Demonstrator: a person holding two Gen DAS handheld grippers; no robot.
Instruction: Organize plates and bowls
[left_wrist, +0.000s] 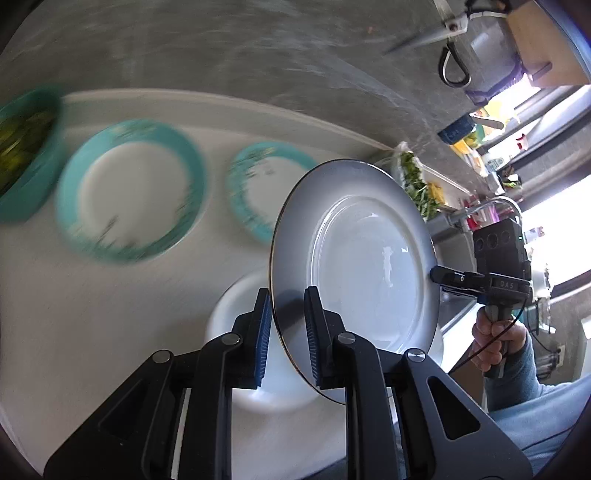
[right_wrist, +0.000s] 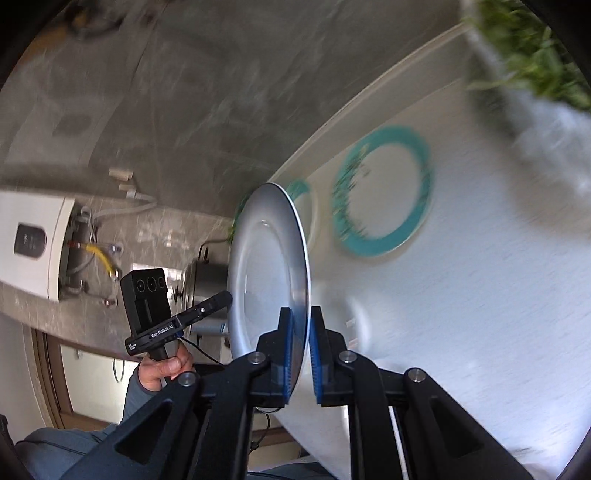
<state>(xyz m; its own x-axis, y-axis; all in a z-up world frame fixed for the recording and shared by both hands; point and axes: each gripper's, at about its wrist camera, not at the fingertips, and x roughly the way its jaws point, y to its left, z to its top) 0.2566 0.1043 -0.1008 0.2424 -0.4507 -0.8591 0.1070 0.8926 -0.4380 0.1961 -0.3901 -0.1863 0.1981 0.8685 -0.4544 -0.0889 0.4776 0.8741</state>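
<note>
We grip the white plate (left_wrist: 365, 258) by opposite rims, left tool (left_wrist: 286, 336) and right tool (right_wrist: 300, 350) both clamped on it, held tilted above the tabletop (left_wrist: 92, 314); two teal-rimmed plates (left_wrist: 129, 192) lie farther off.

White table (left_wrist: 92, 332) (teal plates (left_wrist: 131, 190) atop)

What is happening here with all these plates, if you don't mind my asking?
A person holds a tool in each hand, and both are clamped on opposite edges of one white plate, which is tilted up off the white table. The left tool grips its near rim; the right tool grips the other side. Two teal-rimmed plates lie flat on the table beyond, with a white dish just beneath the lifted plate.
</note>
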